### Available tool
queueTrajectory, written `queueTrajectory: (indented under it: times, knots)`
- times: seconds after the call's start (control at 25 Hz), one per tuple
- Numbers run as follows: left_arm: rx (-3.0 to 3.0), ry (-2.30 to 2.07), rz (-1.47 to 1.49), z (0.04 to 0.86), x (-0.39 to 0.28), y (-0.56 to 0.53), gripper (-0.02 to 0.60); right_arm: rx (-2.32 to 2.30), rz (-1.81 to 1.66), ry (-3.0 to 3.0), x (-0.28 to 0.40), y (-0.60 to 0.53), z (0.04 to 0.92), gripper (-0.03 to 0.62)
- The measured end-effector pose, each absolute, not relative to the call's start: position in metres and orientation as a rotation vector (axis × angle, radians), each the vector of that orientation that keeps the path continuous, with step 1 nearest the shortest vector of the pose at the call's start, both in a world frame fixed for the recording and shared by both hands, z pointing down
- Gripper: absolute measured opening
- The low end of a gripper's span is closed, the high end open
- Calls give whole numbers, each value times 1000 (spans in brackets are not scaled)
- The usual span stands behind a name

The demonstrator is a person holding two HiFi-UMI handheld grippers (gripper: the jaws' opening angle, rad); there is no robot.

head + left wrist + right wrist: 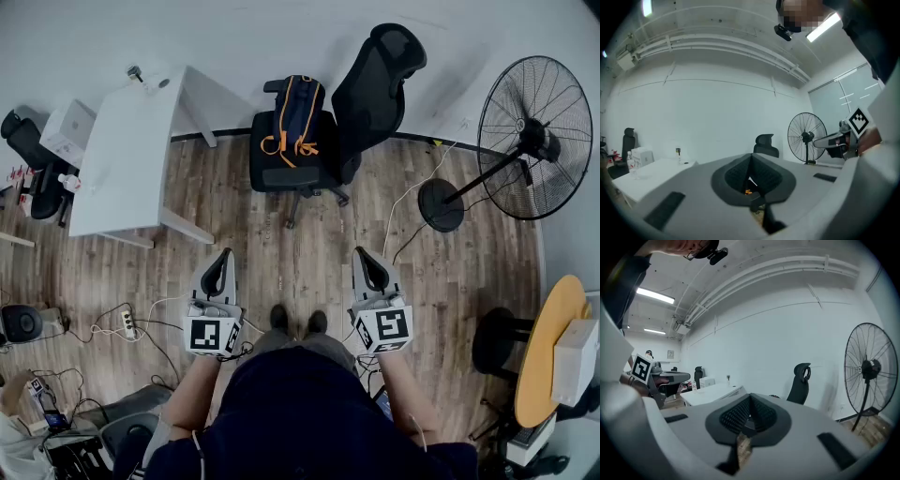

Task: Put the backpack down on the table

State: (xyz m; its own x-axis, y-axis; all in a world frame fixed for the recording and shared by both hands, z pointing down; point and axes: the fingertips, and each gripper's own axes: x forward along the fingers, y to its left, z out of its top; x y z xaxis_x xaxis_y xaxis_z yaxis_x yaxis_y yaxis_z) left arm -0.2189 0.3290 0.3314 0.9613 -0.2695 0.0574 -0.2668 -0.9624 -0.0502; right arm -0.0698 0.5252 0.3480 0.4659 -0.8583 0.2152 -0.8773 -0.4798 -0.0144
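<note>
Blue backpack [296, 117] stands upright on seat of black chair [375, 84], well apart from white desk [131, 159] at left; left tool [224, 258] and right tool [365, 255] both closed, empty, over wood floor [281, 206], nowhere near bag; step in hand, likely: approach chair; open jaws early, take top handle or orange-trimmed straps, lift clear of armrests before swinging toward desk.

Wooden floor [309, 253] carries a white table [131, 159] ahead-left of the left gripper [223, 255]; on it, a white box [68, 129] and bottle [67, 181]. The office chair [375, 89] straight ahead bears the backpack [295, 112]
</note>
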Motion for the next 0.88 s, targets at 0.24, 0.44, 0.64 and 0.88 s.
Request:
queueTrajectory:
  times: [0.24,0.44,0.64,0.88]
  knots:
    - [-3069,413,-97,332,-211,325,5,2599,299,-1548,-64,517,350,-6]
    - [-3062,395,-102,333,-207,328,5,2592,306,-1546,-63,517,353,-6]
    - [-3061,397,-96,333,-203,326,5,2549,251,-1550,-61,514,351,-6]
    - [-3076,394,-101,337,-199,330,5,2564,219,-1575,-64,515,348,-2]
